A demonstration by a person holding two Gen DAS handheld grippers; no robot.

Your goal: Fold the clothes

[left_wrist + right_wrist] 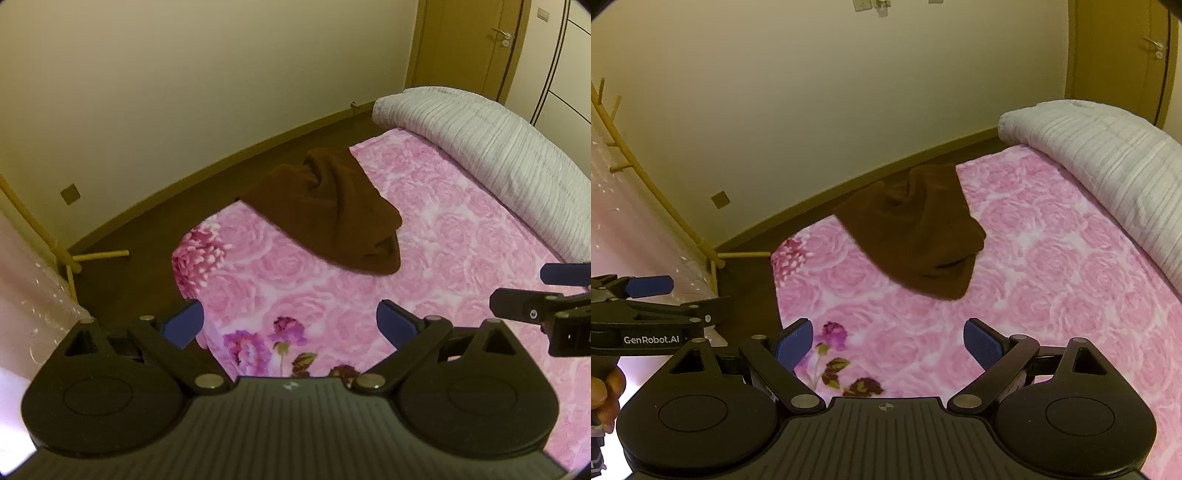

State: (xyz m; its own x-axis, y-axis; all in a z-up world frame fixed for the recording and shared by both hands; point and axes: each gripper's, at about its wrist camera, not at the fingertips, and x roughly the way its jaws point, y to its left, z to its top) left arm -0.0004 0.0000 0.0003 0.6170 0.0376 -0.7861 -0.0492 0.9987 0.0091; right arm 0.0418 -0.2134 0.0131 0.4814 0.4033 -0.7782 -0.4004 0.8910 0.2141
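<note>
A dark brown garment [332, 214] lies crumpled on the pink floral bed sheet [443, 258], near the bed's far left edge; it also shows in the right wrist view [919, 236]. My left gripper [291, 321] is open and empty, held above the sheet short of the garment. My right gripper [888, 345] is open and empty, also short of the garment. The right gripper shows at the right edge of the left wrist view [554, 295], and the left gripper at the left edge of the right wrist view [646, 299].
A rolled white quilt [498, 155] lies along the bed's far right side. A wooden rack [665, 199] with a pink cover stands left of the bed. Dark floor [155, 258] runs between bed and wall. A door [469, 44] is at the back right.
</note>
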